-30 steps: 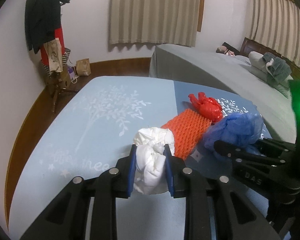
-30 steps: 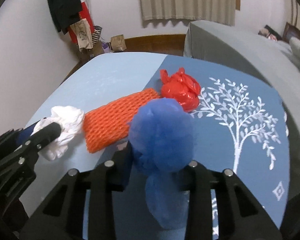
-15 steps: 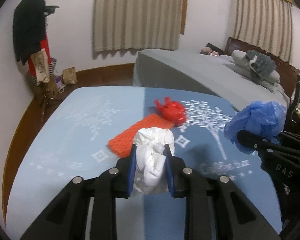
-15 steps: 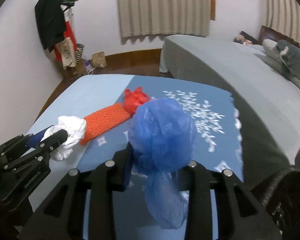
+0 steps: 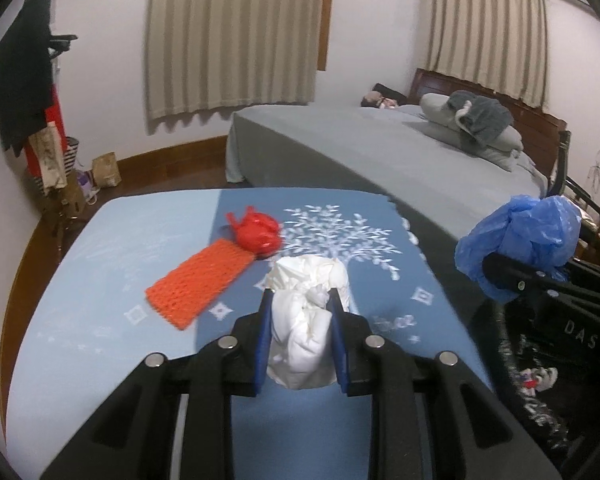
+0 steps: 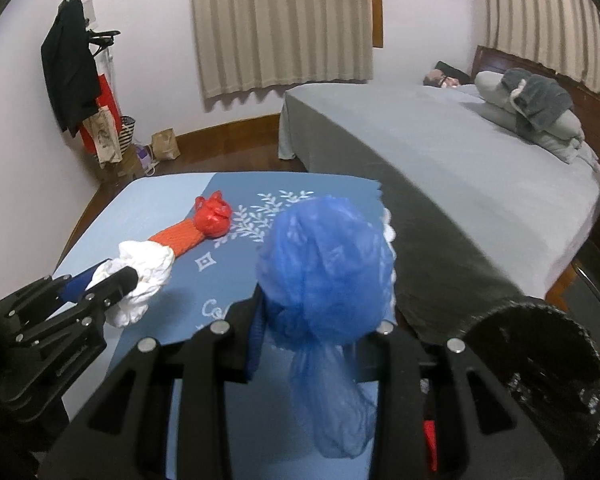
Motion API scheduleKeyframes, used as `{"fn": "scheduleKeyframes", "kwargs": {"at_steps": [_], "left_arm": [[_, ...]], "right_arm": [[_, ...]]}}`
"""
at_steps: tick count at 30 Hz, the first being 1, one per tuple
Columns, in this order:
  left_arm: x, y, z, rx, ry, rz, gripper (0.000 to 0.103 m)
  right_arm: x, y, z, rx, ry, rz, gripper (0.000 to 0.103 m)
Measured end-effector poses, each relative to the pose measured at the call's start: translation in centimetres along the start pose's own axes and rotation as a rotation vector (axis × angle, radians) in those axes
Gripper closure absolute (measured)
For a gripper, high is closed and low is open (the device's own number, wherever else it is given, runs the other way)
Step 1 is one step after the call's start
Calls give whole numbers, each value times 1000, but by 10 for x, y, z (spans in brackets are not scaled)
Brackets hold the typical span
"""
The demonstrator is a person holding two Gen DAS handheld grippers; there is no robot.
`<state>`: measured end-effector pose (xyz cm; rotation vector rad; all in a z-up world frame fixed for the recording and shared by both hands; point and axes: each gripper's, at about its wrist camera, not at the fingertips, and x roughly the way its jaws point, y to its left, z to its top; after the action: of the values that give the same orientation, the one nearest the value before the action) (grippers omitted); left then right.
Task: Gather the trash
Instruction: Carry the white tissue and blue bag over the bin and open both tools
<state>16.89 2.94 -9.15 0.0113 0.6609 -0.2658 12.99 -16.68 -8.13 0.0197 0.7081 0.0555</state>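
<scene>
White crumpled plastic, a wadded bag (image 5: 306, 320), sits pinched between the left gripper's (image 5: 300, 308) blue-padded fingers (image 5: 262, 344), which are closed down to a narrow gap with the wad bulging above and below the pads; it hangs clear of the bench (image 5: 100, 320). Right gripper (image 6: 320, 320) likewise narrowed onto a blue plastic bag (image 6: 326, 272), balled at top, loose tail drooping below the fingers. Both loads look near weightless and fully compressible: no risk of breakage, but thin film is slick and springs back, so a pinch through the densest part of the wad, as now, is the sound hold; a grip on a loose tail would likely slide out. Still lying on the blue tree-print cloth: an orange foam net sleeve (image 5: 202, 280) and a knotted red plastic bag (image 5: 258, 232), touching end to end. Judgement on those: the net sleeve is soft, springy, flat-lying and grippy; best pinched across its narrow width at one end so the mesh bunches. The red bag is a tight ball with knot ears on top; the knot or the ball's middle would serve. A dark round bin rim (image 6: 540, 344) shows at lower right in the right wrist view, beside the bench, probably the drop point. Grey bed (image 6: 460, 168) beyond, uninvolved.
</scene>
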Motion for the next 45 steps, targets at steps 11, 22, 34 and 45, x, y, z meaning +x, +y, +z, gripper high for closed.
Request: {"fn": "scheduleKeyframes", "kwargs": {"at_steps": [11,22,34,45], "left_arm": [[-20,-47,3,48,-18,-65,77],[-34,-96,0,114,-24,-127,77],[-40,-150,-5,191,-30,-214,77],[-45,-175,-7,230,-32,-254,77]], "right_arm": [[-51,-35,-17,44,-27,-46,72],[-95,-73,-35,91,-56,-108,72],[-121,-118,-55,158,-72,-180,72],[-134,-133,-65,184,-80,-215,72]]}}
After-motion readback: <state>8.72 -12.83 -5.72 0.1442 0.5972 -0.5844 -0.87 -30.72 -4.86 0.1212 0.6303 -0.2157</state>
